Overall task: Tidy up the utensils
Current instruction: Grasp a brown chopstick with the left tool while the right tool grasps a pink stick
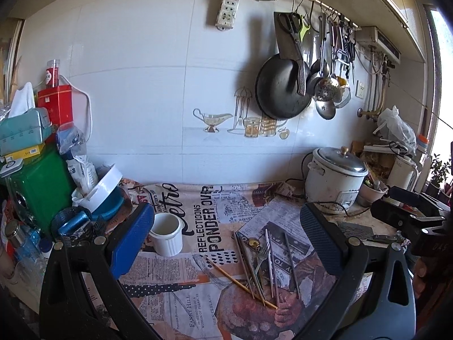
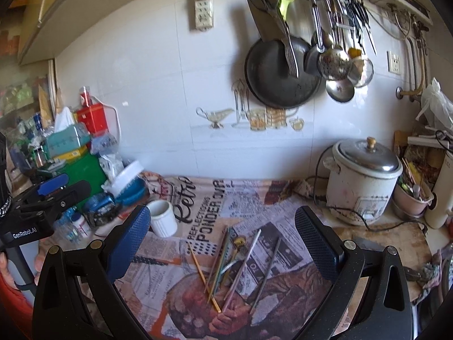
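Observation:
A loose pile of utensils (image 1: 262, 266) lies on the newspaper-print cloth (image 1: 198, 215): several metal chopsticks, a fork (image 1: 262, 255), a gold-bowled spoon (image 1: 254, 243) and a thin wooden chopstick (image 1: 240, 283). The right wrist view shows the same utensils (image 2: 235, 266). A white ribbed cup (image 1: 166, 233) stands empty to their left, also seen as the white cup (image 2: 162, 217). My left gripper (image 1: 226, 240) is open above the pile, holding nothing. My right gripper (image 2: 223, 243) is open too, hovering over the utensils. Each gripper body shows at the other view's edge.
A rice cooker (image 1: 334, 177) with its cord stands at the back right. Tins, boxes, a tissue pack (image 1: 22, 130) and bottles crowd the left. A pan (image 1: 283, 90), cleaver and ladles hang on the wall rail. A person's hand (image 2: 5, 269) holds the left gripper.

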`<state>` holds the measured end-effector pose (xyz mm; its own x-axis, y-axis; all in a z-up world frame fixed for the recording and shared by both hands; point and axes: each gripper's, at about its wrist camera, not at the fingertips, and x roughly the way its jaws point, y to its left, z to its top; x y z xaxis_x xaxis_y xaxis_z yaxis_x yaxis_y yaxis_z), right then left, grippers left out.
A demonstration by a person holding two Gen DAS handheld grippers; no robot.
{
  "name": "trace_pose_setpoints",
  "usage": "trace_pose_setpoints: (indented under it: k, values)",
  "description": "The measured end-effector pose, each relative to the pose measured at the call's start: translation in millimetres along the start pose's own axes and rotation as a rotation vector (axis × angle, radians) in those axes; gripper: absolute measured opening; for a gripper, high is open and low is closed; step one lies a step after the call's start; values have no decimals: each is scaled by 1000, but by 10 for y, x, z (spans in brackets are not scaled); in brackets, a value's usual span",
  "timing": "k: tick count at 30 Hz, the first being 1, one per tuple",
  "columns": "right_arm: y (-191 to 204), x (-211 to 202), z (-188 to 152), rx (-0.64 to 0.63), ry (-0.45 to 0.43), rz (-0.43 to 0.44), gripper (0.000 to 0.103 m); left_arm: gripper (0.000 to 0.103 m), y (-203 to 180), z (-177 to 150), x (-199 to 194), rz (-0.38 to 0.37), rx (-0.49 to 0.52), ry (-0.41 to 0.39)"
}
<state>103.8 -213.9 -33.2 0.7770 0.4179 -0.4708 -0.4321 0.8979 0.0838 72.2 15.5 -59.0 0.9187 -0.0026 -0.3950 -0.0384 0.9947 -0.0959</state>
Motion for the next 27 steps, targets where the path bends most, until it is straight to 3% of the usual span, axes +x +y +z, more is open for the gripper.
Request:
trace_pose_setpoints:
  k: [14, 20, 27]
  values:
    - [-514, 1042, -566, 99, 376, -59, 100, 98, -8, -649, 1199, 84, -24, 306]
    - [-740, 1536, -863, 140, 532, -55, 83, 88, -2, -1012, 1817, 78, -51, 491]
    - [-812, 2047, -1117, 181, 687, 21, 54, 63, -30, -1350, 2328, 49, -115, 660]
